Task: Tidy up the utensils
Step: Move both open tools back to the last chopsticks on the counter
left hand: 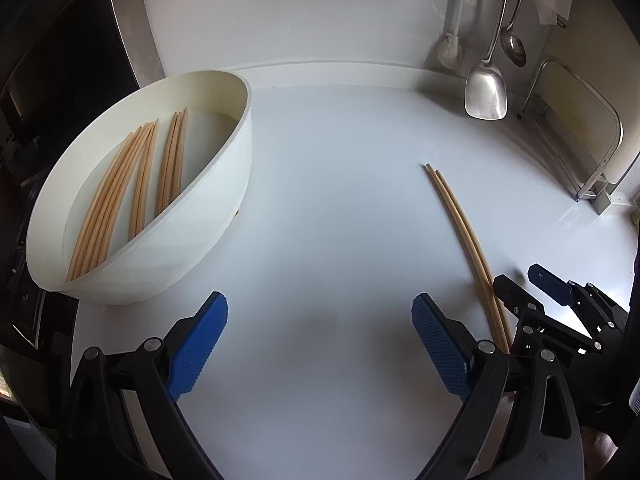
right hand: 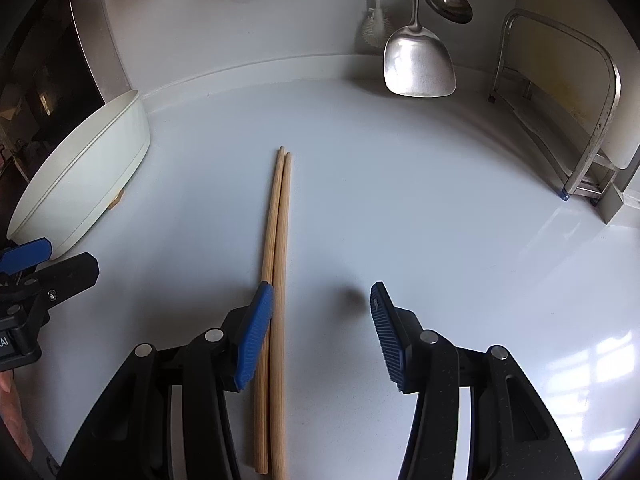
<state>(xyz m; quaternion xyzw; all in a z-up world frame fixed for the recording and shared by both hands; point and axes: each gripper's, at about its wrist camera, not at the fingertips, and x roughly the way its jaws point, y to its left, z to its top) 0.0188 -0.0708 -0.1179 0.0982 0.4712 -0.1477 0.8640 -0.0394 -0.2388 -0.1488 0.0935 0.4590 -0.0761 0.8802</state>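
A pair of wooden chopsticks point(right hand: 280, 220) lies side by side on the white counter point(right hand: 400, 200), pointing away from me. My right gripper point(right hand: 320, 292) stands open low over their near half. Its left pad point(right hand: 256, 332) sits against the pair and its right pad is well apart from it. My left gripper point(left hand: 320, 308) is open over bare counter with nothing between its fingers. A white oval tub point(left hand: 208, 240) at its upper left holds several chopsticks point(left hand: 116, 196). The loose pair point(left hand: 460, 220) and the right gripper point(left hand: 524, 284) show at the right of the left wrist view.
A steel spatula point(right hand: 418, 64), a ladle point(right hand: 448, 0) and a white brush point(right hand: 376, 28) hang at the back wall. A metal rack point(right hand: 592, 120) stands at the right. A dark appliance point(right hand: 44, 68) borders the tub point(right hand: 92, 176) on the left.
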